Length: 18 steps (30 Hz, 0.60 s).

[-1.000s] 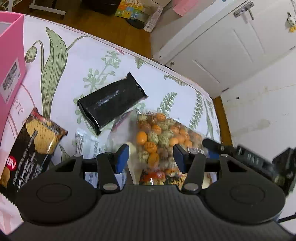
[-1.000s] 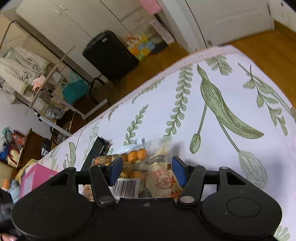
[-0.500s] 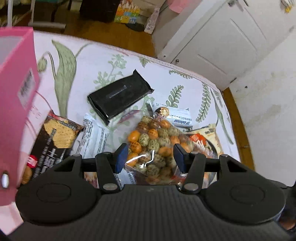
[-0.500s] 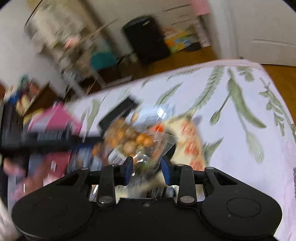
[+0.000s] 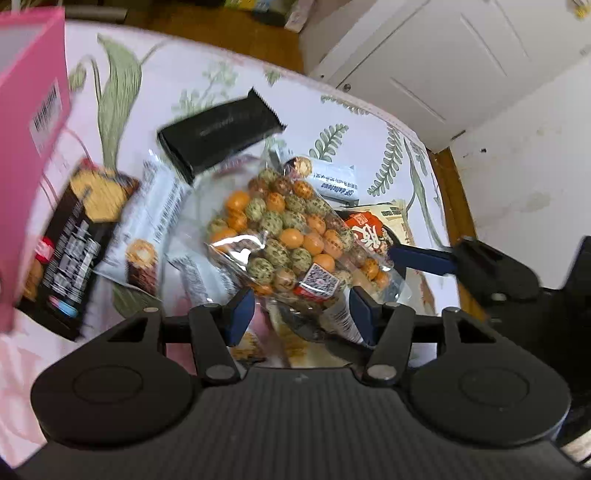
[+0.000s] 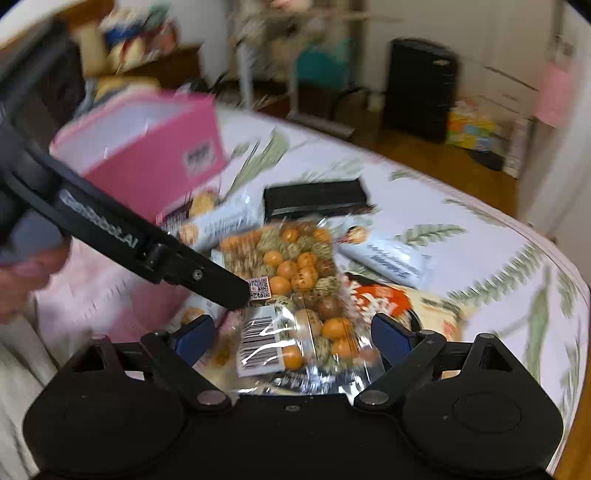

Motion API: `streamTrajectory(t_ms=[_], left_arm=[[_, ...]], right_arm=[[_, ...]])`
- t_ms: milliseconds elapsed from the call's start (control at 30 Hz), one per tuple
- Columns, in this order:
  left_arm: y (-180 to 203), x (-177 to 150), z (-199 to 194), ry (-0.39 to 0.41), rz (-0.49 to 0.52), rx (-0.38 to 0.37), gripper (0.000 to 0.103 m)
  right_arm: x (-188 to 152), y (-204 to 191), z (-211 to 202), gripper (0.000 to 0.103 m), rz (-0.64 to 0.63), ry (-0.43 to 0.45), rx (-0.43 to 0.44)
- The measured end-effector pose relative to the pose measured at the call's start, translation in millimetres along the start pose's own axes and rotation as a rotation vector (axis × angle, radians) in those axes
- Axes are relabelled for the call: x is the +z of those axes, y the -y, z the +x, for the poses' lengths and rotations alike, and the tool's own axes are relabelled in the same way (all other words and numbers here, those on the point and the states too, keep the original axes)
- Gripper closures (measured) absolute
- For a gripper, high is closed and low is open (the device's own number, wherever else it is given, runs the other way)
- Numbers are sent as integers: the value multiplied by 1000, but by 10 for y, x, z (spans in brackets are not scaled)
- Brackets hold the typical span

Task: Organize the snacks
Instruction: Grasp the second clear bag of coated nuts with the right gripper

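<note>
A clear bag of orange and speckled coated nuts (image 5: 288,240) lies on top of a pile of snacks on the leaf-print cloth (image 5: 229,74); it also shows in the right wrist view (image 6: 295,280). My left gripper (image 5: 301,315) is open, its blue pads either side of the bag's near end. My right gripper (image 6: 291,338) is open around the bag's barcode end. A black packet (image 5: 218,133), white bars (image 5: 151,218), a dark biscuit pack (image 5: 77,236) and an orange-red packet (image 5: 373,229) lie around the bag.
A pink box (image 5: 29,122) stands at the left, also in the right wrist view (image 6: 147,147). The right gripper's finger (image 5: 421,258) reaches in from the right. The cloth's edge runs along the wooden floor (image 5: 221,26); white doors (image 5: 443,55) stand behind.
The right gripper closed to a narrower gap half a second ago and has opened wide again, swinging left over the pile. The nut bag now lies flat between both grippers. The left gripper moved closer.
</note>
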<state>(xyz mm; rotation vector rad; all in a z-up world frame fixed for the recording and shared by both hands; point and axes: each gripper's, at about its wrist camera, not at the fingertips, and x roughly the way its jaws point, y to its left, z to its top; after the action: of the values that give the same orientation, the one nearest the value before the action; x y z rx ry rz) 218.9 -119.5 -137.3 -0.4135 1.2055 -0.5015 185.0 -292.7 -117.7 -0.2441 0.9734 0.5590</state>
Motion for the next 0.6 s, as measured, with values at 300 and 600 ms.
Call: streamTrajectory(t_ms=[300, 600], left_arm=[[-158, -8, 253, 35, -175, -45, 43], [-11, -174, 132, 55, -35, -68, 52]], right_arm=[[104, -184, 362, 15, -124, -16, -105], [19, -452, 147, 30, 66, 30, -223]])
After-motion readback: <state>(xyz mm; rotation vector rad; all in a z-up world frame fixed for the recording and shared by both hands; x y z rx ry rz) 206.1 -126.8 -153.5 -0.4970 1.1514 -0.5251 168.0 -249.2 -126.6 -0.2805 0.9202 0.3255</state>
